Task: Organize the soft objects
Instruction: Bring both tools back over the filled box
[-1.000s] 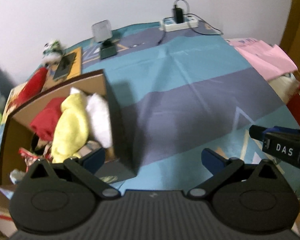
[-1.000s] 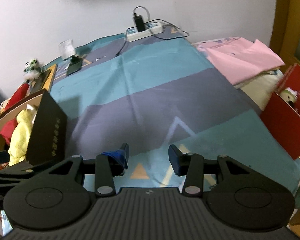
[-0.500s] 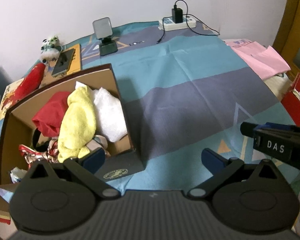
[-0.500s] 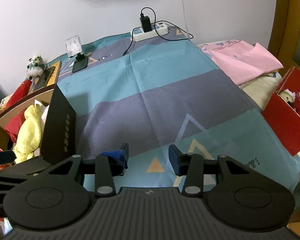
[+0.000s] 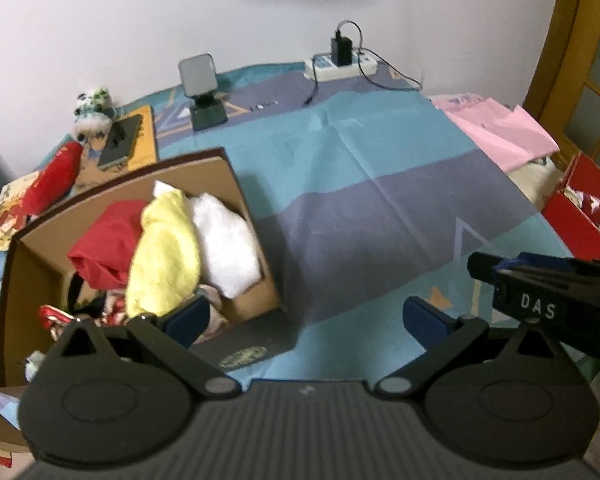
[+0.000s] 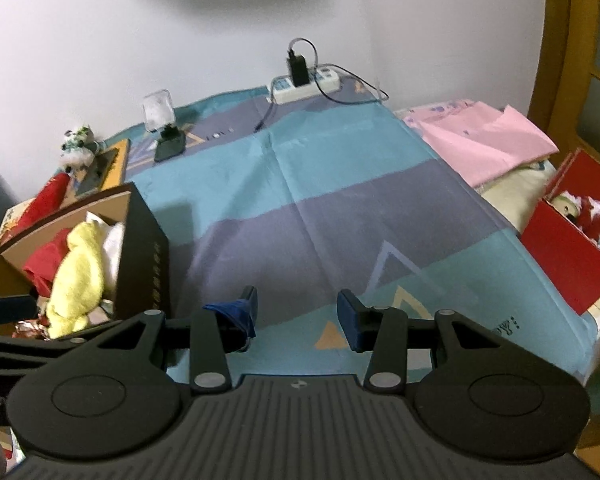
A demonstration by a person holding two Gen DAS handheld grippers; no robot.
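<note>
Red (image 5: 104, 252), yellow (image 5: 166, 256) and white cloths (image 5: 226, 248) fill the open cardboard box (image 5: 236, 184).

left gripper (image 5: 306, 316) body: matte black, with a ribbed grey-black plate at the bottom edge and two round discs, one on each side.
left gripper linkage: black angled bars with triangular cut-outs, each pinned by a silver round screw.
left gripper fingers (image 5: 424, 320): dark blue pads on black stems.
right gripper (image 6: 296, 312) body: same black ribbed plate and twin discs, small pale logo at the centre top.
right gripper fingers (image 6: 350, 320): blue pads; the left one carries ragged, loose blue tape.
right gripper marking: white letters "DAS" on its black side, seen from the left wrist view.
</note>
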